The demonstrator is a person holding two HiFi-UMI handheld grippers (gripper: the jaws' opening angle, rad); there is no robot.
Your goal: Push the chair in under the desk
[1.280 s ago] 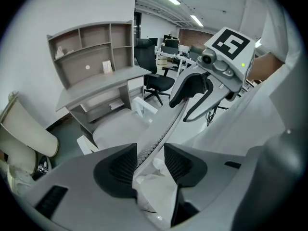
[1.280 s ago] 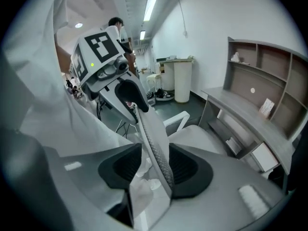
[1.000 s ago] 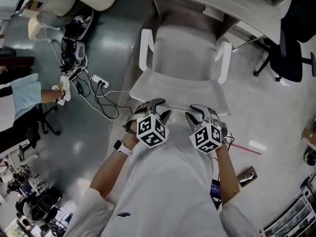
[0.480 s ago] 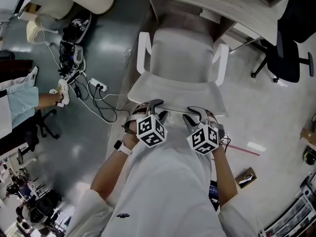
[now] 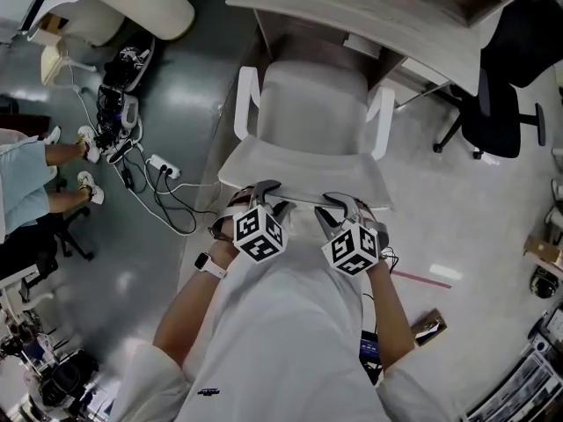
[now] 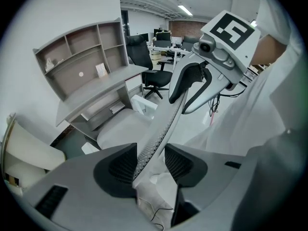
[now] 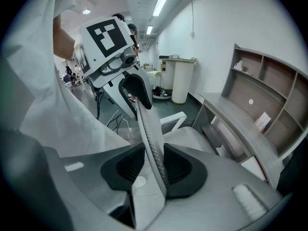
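Observation:
A white chair (image 5: 308, 104) faces the grey desk (image 5: 352, 7), with the front of its seat at the desk's edge. Both grippers hold the top edge of the backrest (image 5: 303, 170) from behind. My left gripper (image 5: 264, 192) grips the left part. In the left gripper view the mesh edge (image 6: 161, 129) runs between the pads of this gripper (image 6: 150, 160), whose jaws are opening slightly while still touching it. My right gripper (image 5: 339, 202) grips the right part. In the right gripper view the backrest (image 7: 149, 134) is pressed between the pads of that gripper (image 7: 154, 165).
A black office chair (image 5: 501, 104) stands to the right of the desk. A power strip with cables (image 5: 158, 170) lies on the dark floor at the left, near a seated person's legs (image 5: 26, 192). A shelf unit (image 6: 77, 66) tops the desk.
The chair and both grippers have moved forward toward the desk. The person at the left has shifted their feet.

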